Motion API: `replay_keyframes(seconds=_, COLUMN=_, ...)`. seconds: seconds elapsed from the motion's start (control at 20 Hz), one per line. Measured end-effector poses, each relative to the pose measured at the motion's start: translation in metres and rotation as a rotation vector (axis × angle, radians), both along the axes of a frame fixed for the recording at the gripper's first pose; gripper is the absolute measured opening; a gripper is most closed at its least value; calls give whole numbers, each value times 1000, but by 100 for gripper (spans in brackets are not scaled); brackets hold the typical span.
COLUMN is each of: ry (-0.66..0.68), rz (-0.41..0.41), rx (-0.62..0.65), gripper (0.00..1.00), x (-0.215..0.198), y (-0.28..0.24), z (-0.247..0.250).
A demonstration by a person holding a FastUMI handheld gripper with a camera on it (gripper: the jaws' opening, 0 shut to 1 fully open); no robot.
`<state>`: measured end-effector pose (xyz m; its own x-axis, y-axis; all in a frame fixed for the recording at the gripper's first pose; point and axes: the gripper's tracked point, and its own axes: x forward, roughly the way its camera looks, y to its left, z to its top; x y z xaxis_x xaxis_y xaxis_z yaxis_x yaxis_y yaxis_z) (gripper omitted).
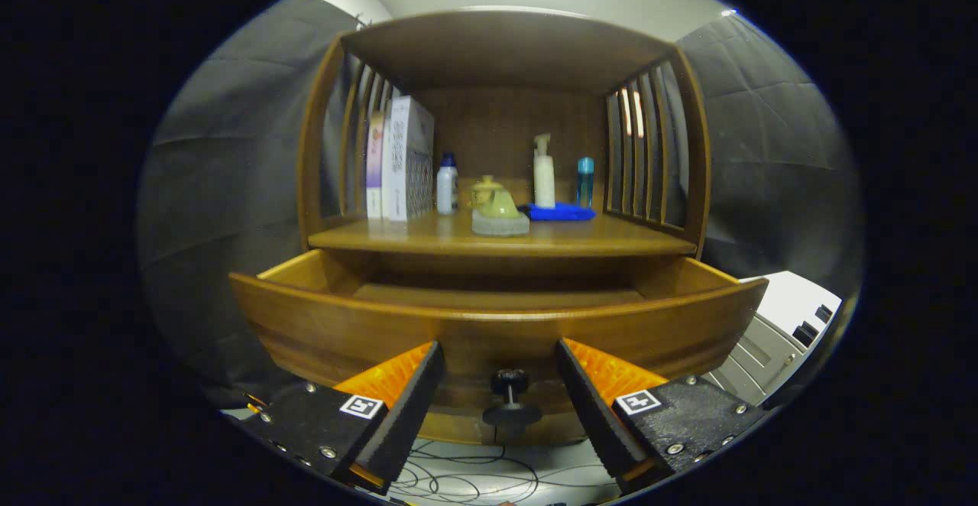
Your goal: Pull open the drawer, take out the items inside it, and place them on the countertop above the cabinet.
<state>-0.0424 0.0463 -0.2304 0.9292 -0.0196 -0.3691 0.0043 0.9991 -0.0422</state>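
The drawer (497, 322) stands pulled out below the countertop (500, 238), its knob (510, 395) between the parted fingers of the gripper (500, 372). On the countertop, boxes (401, 158) at ten o'clock, teapot (498, 204) centre, cloth (561, 212) at two.

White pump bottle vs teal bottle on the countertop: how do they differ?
The white pump bottle is taller and opaque, with a pump head; the teal bottle is shorter, slimmer and see-through blue, with a plain cap. The pump bottle stands just behind the blue cloth, the teal one beside it nearer the slatted side. Both stand upright on the countertop, far beyond the open gripper, whose fingers flank the drawer knob.
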Motion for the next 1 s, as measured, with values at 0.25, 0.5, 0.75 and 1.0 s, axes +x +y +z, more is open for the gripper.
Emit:
replay_keyframes(seconds=0.25, ry=-22, rz=18, rx=-15, gripper=94, x=38, y=-6, z=-5)
replay_keyframes(seconds=0.5, ry=-24, rz=17, rx=-5, gripper=94, x=71, y=-7, z=-8)
replay_keyframes(seconds=0.75, ry=-17, rz=20, rx=-5, gripper=94, x=106, y=-8, z=-12)
replay_keyframes(seconds=1.0, ry=-20, rz=7, rx=-12, gripper=94, x=111, y=-16, z=-15)
